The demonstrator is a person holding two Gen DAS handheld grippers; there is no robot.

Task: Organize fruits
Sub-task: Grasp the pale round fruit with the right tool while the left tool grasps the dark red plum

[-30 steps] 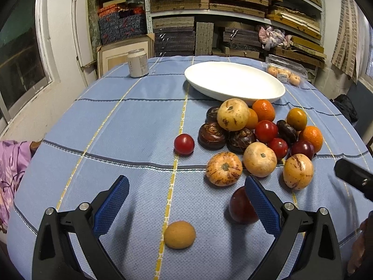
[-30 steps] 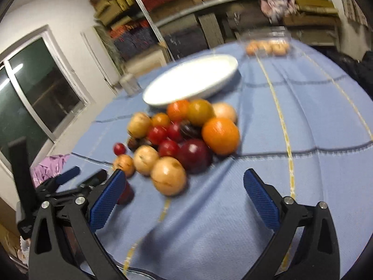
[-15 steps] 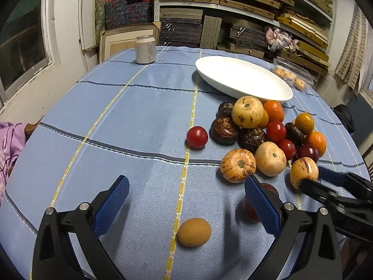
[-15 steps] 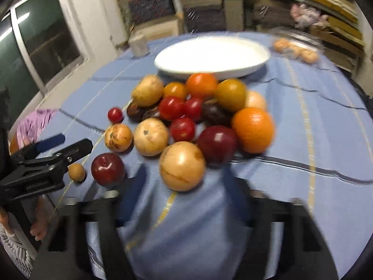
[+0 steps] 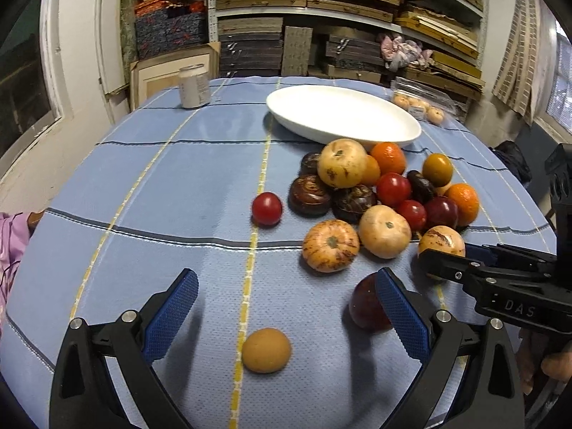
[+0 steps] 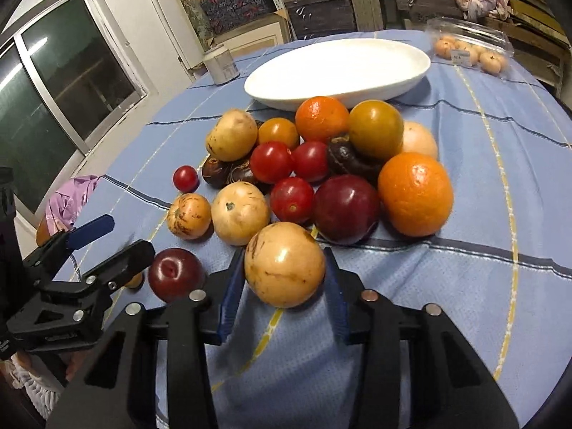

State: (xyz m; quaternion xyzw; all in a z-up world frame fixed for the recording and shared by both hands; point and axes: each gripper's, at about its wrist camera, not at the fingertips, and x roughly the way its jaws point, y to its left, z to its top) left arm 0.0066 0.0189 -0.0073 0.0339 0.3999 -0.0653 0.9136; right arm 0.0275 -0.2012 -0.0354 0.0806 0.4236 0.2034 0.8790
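A pile of fruit (image 6: pixel 311 164) lies on the blue checked cloth in front of a white oval plate (image 6: pixel 336 68). My right gripper (image 6: pixel 284 279) has its jaws closing around the nearest tan speckled fruit (image 6: pixel 285 264), and both blue pads touch its sides. In the left wrist view that fruit (image 5: pixel 441 241) sits at the right gripper (image 5: pixel 443 261) tips. My left gripper (image 5: pixel 286 286) stands open above the cloth. A small brown fruit (image 5: pixel 266 349) lies between its fingers, untouched. A dark red plum (image 5: pixel 364 307) is partly hidden behind its right finger.
A lone cherry tomato (image 5: pixel 266 208) lies left of the pile. A metal can (image 5: pixel 194 85) stands at the far left and a clear pack of fruit (image 5: pixel 418 102) at the far right. Purple cloth (image 5: pixel 10 243) hangs by the left edge. Shelves fill the back wall.
The right gripper moved in on the pile and its jaws went from wide open to closed around the tan speckled fruit. The left gripper stayed almost still.
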